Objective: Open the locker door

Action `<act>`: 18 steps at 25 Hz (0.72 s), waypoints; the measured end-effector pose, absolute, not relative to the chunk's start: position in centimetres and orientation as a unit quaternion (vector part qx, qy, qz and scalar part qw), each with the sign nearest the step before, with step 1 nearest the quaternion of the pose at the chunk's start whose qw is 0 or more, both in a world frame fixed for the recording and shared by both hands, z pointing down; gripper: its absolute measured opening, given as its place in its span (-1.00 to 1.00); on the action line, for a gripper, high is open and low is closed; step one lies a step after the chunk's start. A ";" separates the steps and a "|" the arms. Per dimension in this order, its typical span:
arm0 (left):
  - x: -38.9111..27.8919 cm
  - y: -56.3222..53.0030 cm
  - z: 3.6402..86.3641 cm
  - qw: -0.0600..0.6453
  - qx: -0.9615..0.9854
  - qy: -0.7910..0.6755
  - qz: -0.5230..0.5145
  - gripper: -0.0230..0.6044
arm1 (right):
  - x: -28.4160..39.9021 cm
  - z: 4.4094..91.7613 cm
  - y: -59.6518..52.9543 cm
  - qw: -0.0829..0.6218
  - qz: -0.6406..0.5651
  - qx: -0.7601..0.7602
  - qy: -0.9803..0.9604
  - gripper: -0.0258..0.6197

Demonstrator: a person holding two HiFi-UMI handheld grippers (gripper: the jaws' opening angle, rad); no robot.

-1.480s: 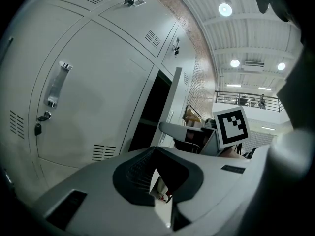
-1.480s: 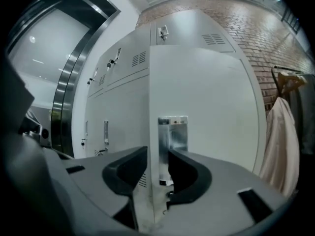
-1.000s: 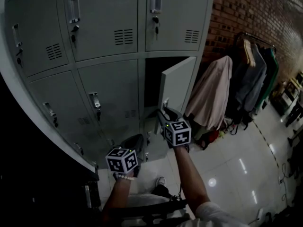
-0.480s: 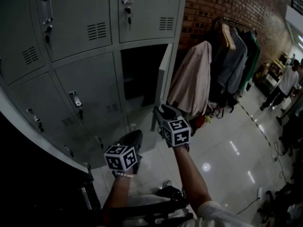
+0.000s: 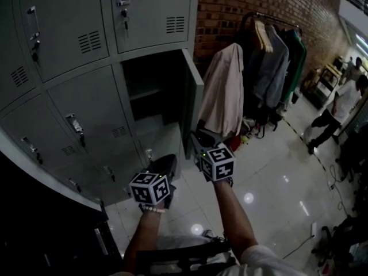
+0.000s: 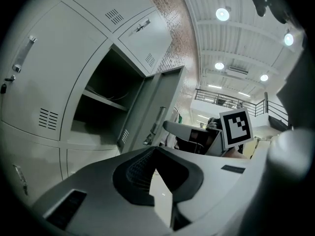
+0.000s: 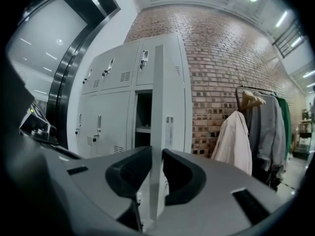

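I am pinching the thin edge of the door (image 7: 172, 82), standing open at the right end of the locker (image 7: 110, 112), between the jaws of my right gripper (image 7: 156, 150), which have just been closing narrow, those of my left gripper (image 6: 156, 149) meeting empty, and risking slipping off so slim a hold or swinging it into the coat (image 7: 235, 141) on the right.

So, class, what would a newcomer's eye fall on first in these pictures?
The locker door stands wide open in the grey bank, baring a dark compartment. The right gripper has its jaws, just closing, on that door's edge. Right of it, coats hang against a brick wall.
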State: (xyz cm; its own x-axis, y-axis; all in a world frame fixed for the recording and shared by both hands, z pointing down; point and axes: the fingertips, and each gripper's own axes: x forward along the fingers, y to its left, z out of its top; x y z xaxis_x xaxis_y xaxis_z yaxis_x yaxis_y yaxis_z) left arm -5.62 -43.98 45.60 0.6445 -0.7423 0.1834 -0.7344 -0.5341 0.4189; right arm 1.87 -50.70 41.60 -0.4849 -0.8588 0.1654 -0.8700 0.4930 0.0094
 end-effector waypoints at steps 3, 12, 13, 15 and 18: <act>-3.7 -43.8 45.7 0.236 0.875 -0.422 -0.009 -0.94 | 4.6 41.6 -50.9 0.067 0.041 0.510 -0.856 -0.66; -1.2 -44.0 46.1 0.236 0.866 -0.441 -0.006 -0.94 | 12.6 41.8 -53.1 0.032 0.075 0.533 -0.842 -0.68; -1.1 -44.1 46.1 0.236 0.865 -0.444 -0.006 -0.94 | 13.3 41.9 -53.5 0.033 0.076 0.536 -0.840 -0.69; -0.8 -44.1 46.1 0.236 0.862 -0.449 -0.007 -0.94 | 14.9 42.1 -54.5 0.038 0.075 0.549 -0.831 -0.86; -0.4 -44.1 46.2 0.238 0.857 -0.456 -0.007 -0.94 | 17.0 42.4 -56.0 0.034 0.083 0.555 -0.827 -0.87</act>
State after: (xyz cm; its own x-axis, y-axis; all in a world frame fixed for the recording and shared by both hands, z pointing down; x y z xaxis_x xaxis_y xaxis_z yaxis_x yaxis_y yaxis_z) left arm -0.44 -44.06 46.16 0.5833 -0.7860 0.2049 -0.7792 -0.4702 0.4144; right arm 16.96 -56.03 42.37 -0.3825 -0.9121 0.1479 -0.9233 0.3711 -0.0992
